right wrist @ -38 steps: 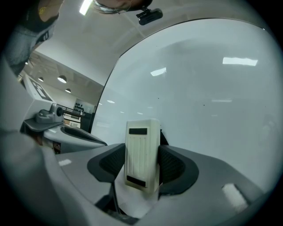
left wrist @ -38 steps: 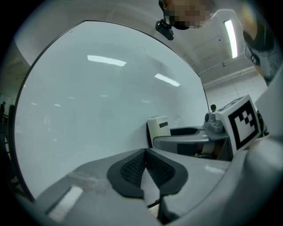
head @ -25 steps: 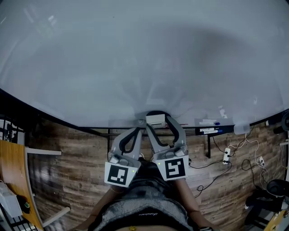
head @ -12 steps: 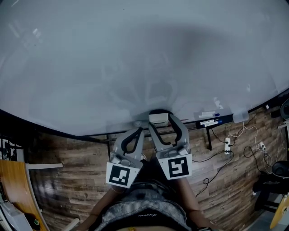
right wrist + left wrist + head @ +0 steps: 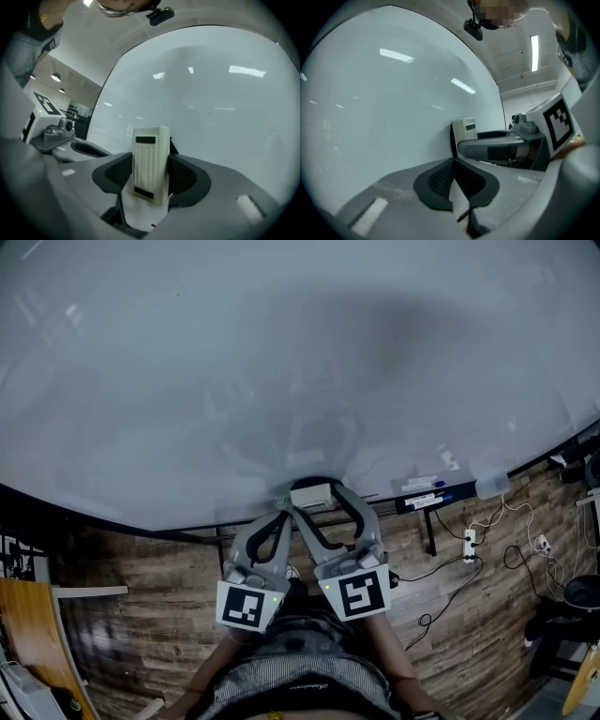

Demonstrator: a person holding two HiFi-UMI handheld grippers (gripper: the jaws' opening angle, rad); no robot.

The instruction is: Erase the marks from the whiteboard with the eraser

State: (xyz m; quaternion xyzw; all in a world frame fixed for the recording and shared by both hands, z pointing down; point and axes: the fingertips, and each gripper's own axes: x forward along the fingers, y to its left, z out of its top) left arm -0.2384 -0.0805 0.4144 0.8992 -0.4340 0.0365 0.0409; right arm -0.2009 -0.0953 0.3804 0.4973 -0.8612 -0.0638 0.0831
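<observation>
A large whiteboard [image 5: 281, 362] fills the upper head view; it shows only faint smears and no distinct marks. My right gripper [image 5: 317, 493] is shut on a cream ribbed eraser [image 5: 312, 495], which rests against the board near its lower edge. In the right gripper view the eraser [image 5: 150, 164] stands upright between the dark jaw pads of the right gripper [image 5: 150, 174]. My left gripper [image 5: 284, 514] sits just left of it, shut with nothing held. The left gripper view shows the left gripper [image 5: 454, 164] shut, with the eraser [image 5: 465, 131] and the board [image 5: 384, 108] beyond.
A marker tray [image 5: 427, 493] with pens hangs at the board's lower right, with a pale bottle [image 5: 489, 486] beside it. A power strip [image 5: 471, 540] and cables lie on the wood floor [image 5: 141, 615]. A wooden desk edge [image 5: 28, 634] is at lower left.
The right gripper has shifted the eraser slightly left along the board's lower part, and the left gripper has followed. The head view has tilted, so more board shows.
</observation>
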